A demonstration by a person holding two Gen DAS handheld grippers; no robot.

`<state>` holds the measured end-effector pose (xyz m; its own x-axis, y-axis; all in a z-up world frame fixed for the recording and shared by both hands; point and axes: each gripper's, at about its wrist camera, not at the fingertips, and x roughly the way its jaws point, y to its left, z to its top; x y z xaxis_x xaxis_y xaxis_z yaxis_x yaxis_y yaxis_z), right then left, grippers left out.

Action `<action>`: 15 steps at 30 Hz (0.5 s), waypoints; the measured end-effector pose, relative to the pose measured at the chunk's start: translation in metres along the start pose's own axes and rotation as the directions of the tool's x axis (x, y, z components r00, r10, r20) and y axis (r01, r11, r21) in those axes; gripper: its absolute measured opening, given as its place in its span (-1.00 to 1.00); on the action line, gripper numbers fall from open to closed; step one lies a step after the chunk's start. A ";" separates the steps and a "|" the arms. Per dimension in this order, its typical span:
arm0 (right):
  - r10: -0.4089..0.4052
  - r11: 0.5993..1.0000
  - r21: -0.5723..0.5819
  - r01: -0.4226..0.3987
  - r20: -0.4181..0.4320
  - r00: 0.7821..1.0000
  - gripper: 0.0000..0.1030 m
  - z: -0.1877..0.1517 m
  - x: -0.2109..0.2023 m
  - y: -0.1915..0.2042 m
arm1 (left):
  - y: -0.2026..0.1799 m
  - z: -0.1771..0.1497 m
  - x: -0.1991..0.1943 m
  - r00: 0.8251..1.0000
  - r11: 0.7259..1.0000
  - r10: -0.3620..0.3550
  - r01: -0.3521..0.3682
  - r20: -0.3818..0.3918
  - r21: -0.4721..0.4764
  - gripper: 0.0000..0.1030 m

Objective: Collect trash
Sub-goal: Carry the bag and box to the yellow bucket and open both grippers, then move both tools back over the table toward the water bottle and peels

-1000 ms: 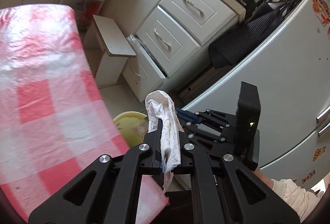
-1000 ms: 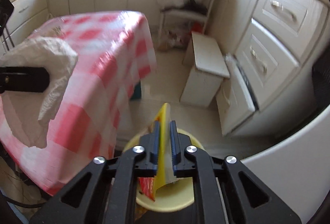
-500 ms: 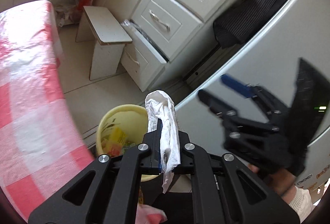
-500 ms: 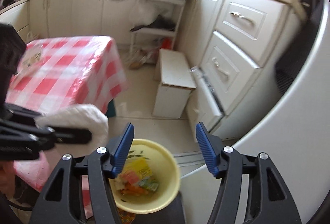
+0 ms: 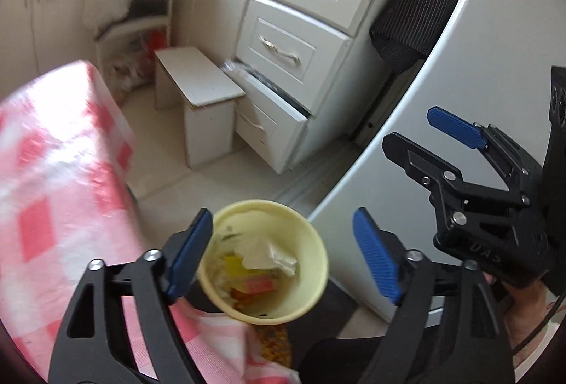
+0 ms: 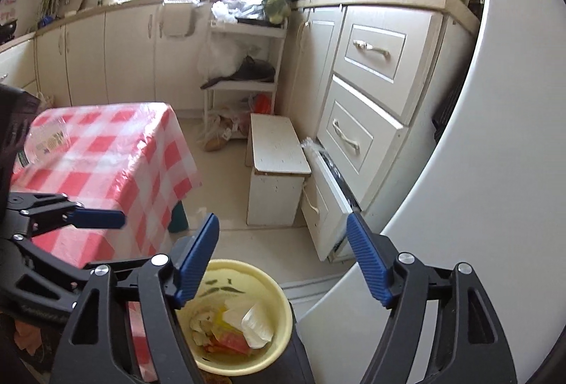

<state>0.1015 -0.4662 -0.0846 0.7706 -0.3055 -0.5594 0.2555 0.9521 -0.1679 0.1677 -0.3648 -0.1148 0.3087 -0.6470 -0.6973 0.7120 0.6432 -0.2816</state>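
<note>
1. Where your left gripper [image 5: 283, 256] pinched a white tissue a second ago, its two blue fingers [image 5: 189, 254] now stand wide apart and hold nothing.
2. That tissue [image 5: 270, 254] now lies crumpled inside the yellow bin [image 5: 316, 272], on top of the other trash.
3. Your right gripper [image 6: 283, 269] was squeezing a yellow wrapper one second ago; half a second ago it had already let go, and its jaws are spread wide now too.
4. The yellow wrapper [image 6: 221, 316] sits in the bin beside the tissue, with a reddish scrap [image 6: 231, 339] just next to it.
5. Both grippers hang above the bin, with the right gripper off to the side of the left one.
6. Count with me: two grippers, both empty.
7. There is one yellow bin, and it stands on the floor right by the corner of the table.
8. There is one table with a red and white checked cloth [image 6: 106, 150].
9. One clear bottle [image 6: 46, 138] lies on that cloth, far from the bin.
10. One small white stool [image 6: 277, 168] stands by the cupboards.
11. You can see three drawers [image 6: 353, 136] stacked up; the bottom one is pulled partly out.
12. One big white fridge [image 6: 495, 171] stands on the right side.
</note>
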 end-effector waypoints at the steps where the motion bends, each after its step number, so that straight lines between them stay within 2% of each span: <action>1: 0.007 1.000 0.001 -0.007 0.017 1.000 0.43 0.002 -0.003 0.001 | -0.001 0.000 -0.010 0.999 1.000 0.025 -0.025 0.020 0.008 0.65; 8: 0.039 0.999 0.020 -0.042 0.094 0.995 0.56 0.009 -0.020 0.008 | 0.003 -0.005 -0.062 0.987 0.992 0.123 -0.126 0.102 0.024 0.80; 15: 0.071 0.997 0.015 -0.073 0.121 0.990 0.59 0.013 -0.032 0.028 | 0.016 -0.017 -0.104 0.974 0.985 0.169 -0.172 0.148 0.008 0.84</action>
<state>0.0918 -0.4300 -0.0608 0.8519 -0.2369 -0.4671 0.2074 0.9715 -0.1145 0.1364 -0.2804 -0.0576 0.5147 -0.5820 -0.6296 0.6530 0.7419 -0.1520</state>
